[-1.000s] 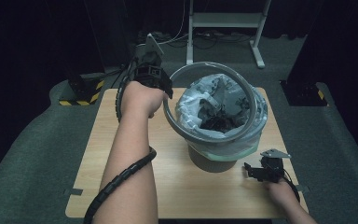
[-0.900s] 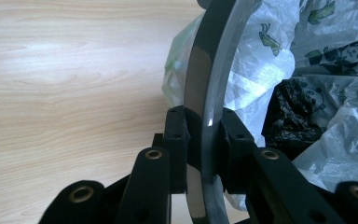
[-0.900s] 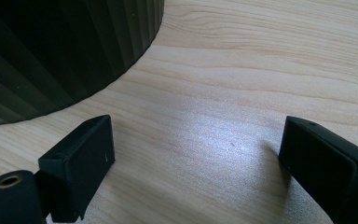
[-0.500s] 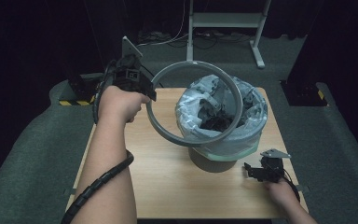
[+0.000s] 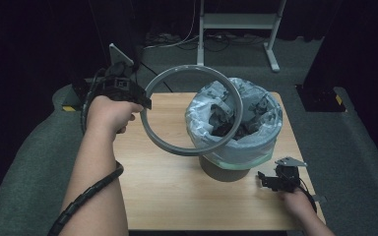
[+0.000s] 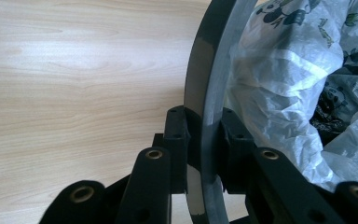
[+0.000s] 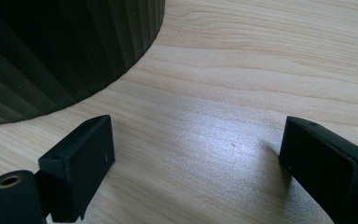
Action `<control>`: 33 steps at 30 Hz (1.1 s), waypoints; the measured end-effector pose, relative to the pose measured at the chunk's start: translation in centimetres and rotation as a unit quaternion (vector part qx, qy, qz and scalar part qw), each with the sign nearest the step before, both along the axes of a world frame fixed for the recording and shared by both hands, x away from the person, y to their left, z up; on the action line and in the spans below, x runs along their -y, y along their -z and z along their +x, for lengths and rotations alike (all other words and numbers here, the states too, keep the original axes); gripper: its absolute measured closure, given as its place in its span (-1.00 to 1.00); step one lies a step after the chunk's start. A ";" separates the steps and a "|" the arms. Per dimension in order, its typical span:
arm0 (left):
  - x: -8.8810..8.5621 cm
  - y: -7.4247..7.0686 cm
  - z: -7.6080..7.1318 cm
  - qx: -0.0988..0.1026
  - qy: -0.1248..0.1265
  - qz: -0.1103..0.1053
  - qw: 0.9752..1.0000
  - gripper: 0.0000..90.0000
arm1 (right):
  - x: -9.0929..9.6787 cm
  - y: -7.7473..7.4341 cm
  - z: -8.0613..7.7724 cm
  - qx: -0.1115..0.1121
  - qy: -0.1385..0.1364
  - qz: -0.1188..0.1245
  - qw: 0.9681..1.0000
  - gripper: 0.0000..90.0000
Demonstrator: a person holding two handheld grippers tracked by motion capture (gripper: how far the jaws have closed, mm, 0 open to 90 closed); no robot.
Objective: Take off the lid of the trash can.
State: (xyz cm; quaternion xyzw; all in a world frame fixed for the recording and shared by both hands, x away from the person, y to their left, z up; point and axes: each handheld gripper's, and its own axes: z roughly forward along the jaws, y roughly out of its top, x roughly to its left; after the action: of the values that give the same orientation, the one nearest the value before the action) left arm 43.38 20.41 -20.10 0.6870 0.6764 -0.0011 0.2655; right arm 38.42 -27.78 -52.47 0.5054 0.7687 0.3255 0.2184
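Ring (image 5: 195,110) looks stiff, light and smooth; your left hand-held gripper (image 6: 204,135) pinches its thin band, right hand-held gripper (image 7: 193,163) open over the desk (image 7: 242,74).

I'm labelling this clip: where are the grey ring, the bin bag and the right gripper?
grey ring (image 5: 150,132): high view, its lower left arc.
bin bag (image 5: 266,132): high view, its folded-over right side.
right gripper (image 7: 193,163): right gripper view, midway between its jaws.

The high view looks down from above. Each gripper view sits very close, low over the tabletop (image 5: 157,191). All three share the bin (image 5: 226,172).
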 end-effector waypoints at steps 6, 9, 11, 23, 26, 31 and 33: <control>-1.6 0.7 -0.5 -0.001 -0.008 -0.006 1.000 0.69 | 0.0 0.0 0.0 0.000 0.000 0.000 1.000 -0.78; -2.3 0.8 -0.7 0.001 -0.011 -0.006 1.000 0.69 | 0.0 0.0 0.0 0.000 0.000 0.000 1.000 -0.78; -3.3 1.0 -1.0 0.000 -0.015 -0.006 1.000 0.69 | 0.0 0.0 0.0 0.000 0.000 0.000 1.000 -0.78; -7.4 1.8 -2.4 0.003 -0.051 -0.009 0.999 0.69 | 0.0 0.0 0.0 0.001 -0.001 -0.001 1.000 -0.78; -8.2 2.0 -2.8 0.005 -0.054 -0.012 0.998 0.69 | 0.0 0.0 0.0 0.001 -0.001 -0.002 1.000 -0.78; -9.7 2.9 -3.3 0.002 -0.068 -0.014 0.998 0.69 | 0.1 0.0 0.0 0.002 -0.003 -0.003 1.000 -0.78; -10.0 3.1 -3.4 0.003 -0.070 -0.015 0.997 0.69 | 0.0 0.0 0.0 0.002 -0.002 -0.002 1.000 -0.78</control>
State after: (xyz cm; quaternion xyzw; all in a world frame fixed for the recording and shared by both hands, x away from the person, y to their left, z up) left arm 39.94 30.38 -23.21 0.6341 0.7219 0.0093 0.2769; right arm 38.39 -27.83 -52.48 0.5028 0.7699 0.3253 0.2203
